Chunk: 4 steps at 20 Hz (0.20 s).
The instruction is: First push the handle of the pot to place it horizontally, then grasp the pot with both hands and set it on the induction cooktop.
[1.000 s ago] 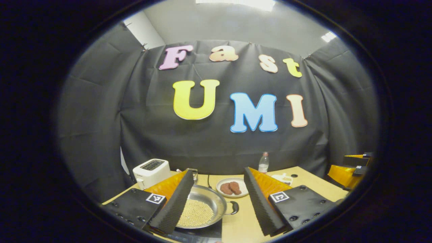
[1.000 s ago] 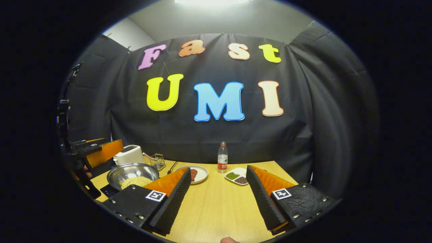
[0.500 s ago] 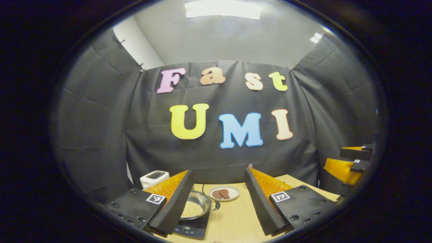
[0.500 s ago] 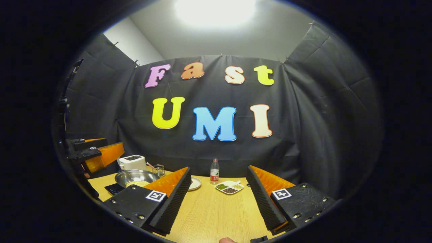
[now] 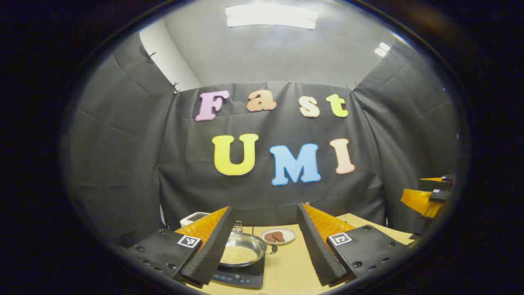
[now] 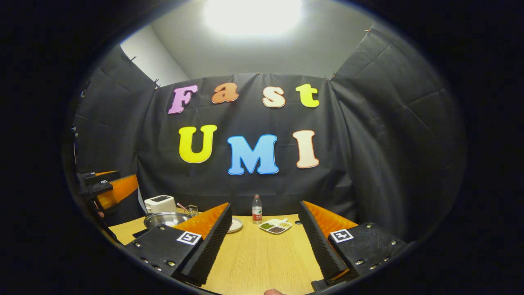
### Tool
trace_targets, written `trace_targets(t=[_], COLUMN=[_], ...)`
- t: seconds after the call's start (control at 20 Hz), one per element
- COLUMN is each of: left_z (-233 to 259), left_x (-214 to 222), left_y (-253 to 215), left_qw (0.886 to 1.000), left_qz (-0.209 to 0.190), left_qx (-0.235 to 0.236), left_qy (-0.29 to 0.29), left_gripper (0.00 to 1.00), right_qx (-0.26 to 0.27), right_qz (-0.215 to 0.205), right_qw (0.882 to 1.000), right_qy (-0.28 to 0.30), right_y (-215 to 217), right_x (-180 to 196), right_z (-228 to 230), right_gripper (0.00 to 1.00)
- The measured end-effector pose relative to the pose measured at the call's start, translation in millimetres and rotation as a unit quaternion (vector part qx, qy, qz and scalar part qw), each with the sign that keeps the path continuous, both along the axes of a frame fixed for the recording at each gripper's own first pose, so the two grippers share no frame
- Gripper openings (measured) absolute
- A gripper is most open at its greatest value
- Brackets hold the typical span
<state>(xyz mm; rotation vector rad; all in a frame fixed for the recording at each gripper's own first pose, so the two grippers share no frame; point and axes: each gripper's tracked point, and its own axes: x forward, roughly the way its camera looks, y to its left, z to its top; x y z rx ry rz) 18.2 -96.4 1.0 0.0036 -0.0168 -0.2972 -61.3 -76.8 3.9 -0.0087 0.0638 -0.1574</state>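
A steel pot [image 5: 242, 253] holding pale grains sits on the black induction cooktop [image 5: 240, 276]; its dark handle [image 5: 273, 248] sticks out on the right side. In the right gripper view the pot [image 6: 166, 219] lies at the left of the table. My left gripper [image 5: 262, 254] is open, held back from the pot with nothing between its fingers. My right gripper [image 6: 264, 250] is open too, above bare tabletop. Each gripper shows at the edge of the other's view: the right gripper [image 5: 428, 196] and the left gripper [image 6: 106, 188].
A white toaster [image 6: 160, 203] and a small wire basket [image 6: 190, 209] stand behind the pot. A plate with brown patties [image 5: 278, 236], a water bottle [image 6: 256, 209] and a divided dish of beans [image 6: 276, 226] sit further along the wooden table [image 6: 262, 262].
Both grippers have pulled back and up from the table, so the pot and cooktop look smaller and farther. Both stayed open and empty.
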Motion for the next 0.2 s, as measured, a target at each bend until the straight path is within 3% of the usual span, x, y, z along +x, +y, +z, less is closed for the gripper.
trace_targets(t=[0.2], left_z=[7.3], left_x=[-3.4], left_y=[9.4], left_qw=[1.000], left_qz=[-0.004], left_qx=[0.004], left_qy=[-0.012], left_gripper=[0.98], right_qx=[0.001], right_qz=[-0.002], right_qw=[1.000], right_qy=[-0.002], right_y=[9.1], right_x=[0.3], right_z=[1.2], right_gripper=[0.99])
